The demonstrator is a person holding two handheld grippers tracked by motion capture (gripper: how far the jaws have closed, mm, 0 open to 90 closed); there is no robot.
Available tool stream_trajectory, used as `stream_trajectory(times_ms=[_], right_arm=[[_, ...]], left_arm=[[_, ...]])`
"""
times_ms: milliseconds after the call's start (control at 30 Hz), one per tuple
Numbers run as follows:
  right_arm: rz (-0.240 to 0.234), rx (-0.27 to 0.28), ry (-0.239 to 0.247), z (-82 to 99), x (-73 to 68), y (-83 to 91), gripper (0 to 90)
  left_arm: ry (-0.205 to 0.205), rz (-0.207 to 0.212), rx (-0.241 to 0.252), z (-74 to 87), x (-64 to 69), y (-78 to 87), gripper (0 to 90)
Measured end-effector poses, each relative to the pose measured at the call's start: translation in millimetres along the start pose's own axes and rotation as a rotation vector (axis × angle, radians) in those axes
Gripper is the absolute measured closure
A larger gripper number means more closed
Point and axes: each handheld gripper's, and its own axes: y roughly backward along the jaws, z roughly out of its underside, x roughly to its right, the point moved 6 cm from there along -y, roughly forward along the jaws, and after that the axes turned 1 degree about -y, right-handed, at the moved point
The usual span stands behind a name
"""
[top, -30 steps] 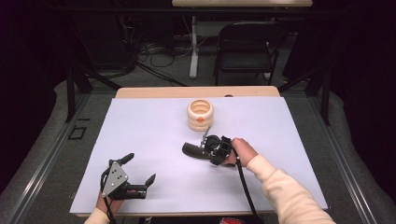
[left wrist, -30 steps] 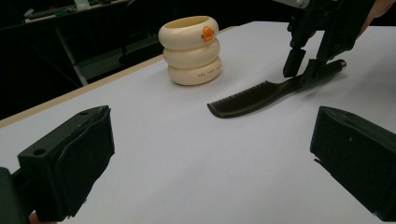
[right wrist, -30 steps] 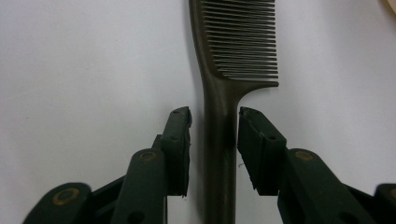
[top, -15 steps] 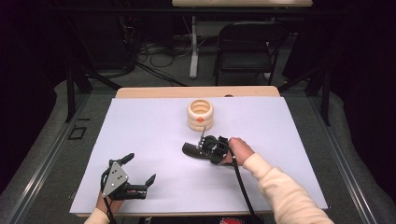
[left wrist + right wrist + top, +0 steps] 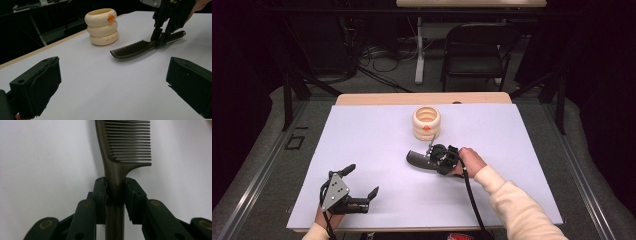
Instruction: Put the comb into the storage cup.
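Note:
A dark comb [image 5: 416, 159] lies flat on the white table sheet, teeth end to the left. My right gripper [image 5: 430, 161] points down at its handle. In the right gripper view the pads [image 5: 101, 192] press both sides of the comb's handle [image 5: 115, 177]; the jaws have just been closing on it. The left gripper view shows the comb [image 5: 132, 48] resting on the sheet with the right gripper [image 5: 159, 40] clamped on it. My left gripper [image 5: 362, 180] rests open at the near left, nothing between its jaws. A cream stack of rings [image 5: 426, 122] with an orange dot stands just behind the comb.
The white sheet [image 5: 362, 140] covers the table, with a wooden edge [image 5: 377, 99] at the far side. A folding chair [image 5: 477, 50] and cables on the floor lie beyond the table. The right gripper's cable [image 5: 472, 200] trails toward the near edge.
The right gripper's jaws have drawn in a little around the comb's handle. Both hands stay where they were.

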Motion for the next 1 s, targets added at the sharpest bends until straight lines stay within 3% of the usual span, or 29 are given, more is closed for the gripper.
stream_trajectory(times_ms=[1000], right_arm=[[0.005, 0.17, -0.073, 22.0, 0.9, 28.0, 72.0]], left_arm=[[0.005, -0.004, -0.004, 0.7, -0.1, -0.7, 0.0]])
